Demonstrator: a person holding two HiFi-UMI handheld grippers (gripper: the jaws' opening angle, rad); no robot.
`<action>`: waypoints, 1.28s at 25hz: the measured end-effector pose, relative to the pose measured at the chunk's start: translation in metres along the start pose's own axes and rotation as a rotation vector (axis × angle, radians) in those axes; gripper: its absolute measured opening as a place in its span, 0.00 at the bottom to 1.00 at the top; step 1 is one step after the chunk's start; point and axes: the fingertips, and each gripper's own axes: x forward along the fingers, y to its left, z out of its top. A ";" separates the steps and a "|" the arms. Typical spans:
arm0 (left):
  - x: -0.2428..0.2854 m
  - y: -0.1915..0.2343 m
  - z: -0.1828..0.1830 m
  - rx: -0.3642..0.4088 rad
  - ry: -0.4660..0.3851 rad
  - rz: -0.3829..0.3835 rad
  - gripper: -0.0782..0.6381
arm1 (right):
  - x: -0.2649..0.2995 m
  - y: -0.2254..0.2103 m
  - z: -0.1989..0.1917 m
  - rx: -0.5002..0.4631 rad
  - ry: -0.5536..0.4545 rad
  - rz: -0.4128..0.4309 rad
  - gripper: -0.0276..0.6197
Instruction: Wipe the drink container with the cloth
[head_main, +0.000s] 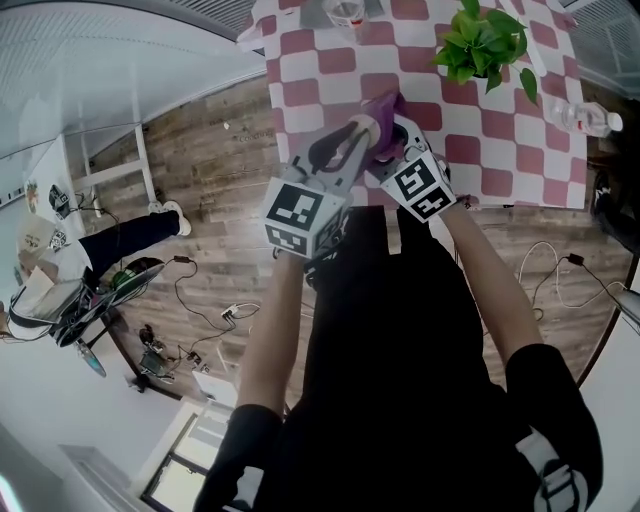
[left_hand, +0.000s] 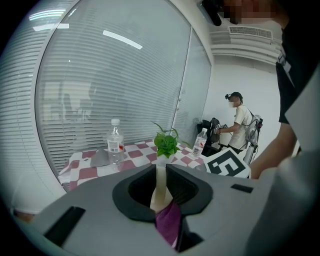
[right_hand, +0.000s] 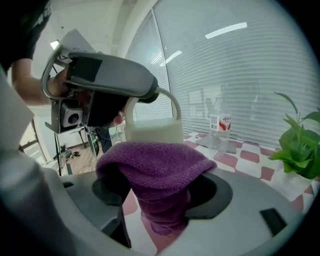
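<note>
Right gripper (right_hand: 162, 215): jaws spread wide. A purple fuzzy knit cloth (right_hand: 160, 165) is bunched between them with a gap on one side, so it looks rested there, not pinched. The cloth's top drapes against the cream plastic drink container (right_hand: 152, 131), touching it.

Left gripper (left_hand: 165, 200): jaws pressed nearly together on the container's thin loop handle (left_hand: 160, 182), with the cloth's tail just below. The container hangs by that handle between the two grippers, over the near edge of the red-and-white checked tablecloth (head_main: 330, 60). Its base is hidden by the cloth, so I can't tell if it clears the table.

Handling, as a judgement:
- **Container:** looks light, stiff, smooth matte plastic. It will likely swing or twist on the thin handle when pushed. The handle is the sensible hold and leaves the body free for wiping.
- **Cloth:** soft, limp, thick pile, good friction. It will probably slump out of wide jaws, so take it by a fat fold.

Farther out on the table: a green leafy potted plant (head_main: 480, 40), a clear plastic water bottle (left_hand: 115, 142) with a label, and a second bottle (left_hand: 200, 142) beyond. Behind them are white slatted blinds (left_hand: 100, 90) behind glass, and a person with a backpack (left_hand: 240, 125) well apart.
</note>
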 end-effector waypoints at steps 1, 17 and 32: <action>0.000 0.000 0.000 0.000 -0.001 -0.002 0.23 | 0.002 -0.001 -0.003 -0.008 0.005 0.001 0.55; 0.002 -0.004 -0.003 -0.003 0.007 -0.053 0.23 | 0.040 -0.007 -0.077 -0.078 0.215 0.036 0.55; -0.005 0.002 -0.011 0.034 0.052 -0.062 0.23 | 0.039 -0.005 -0.084 -0.152 0.262 0.093 0.55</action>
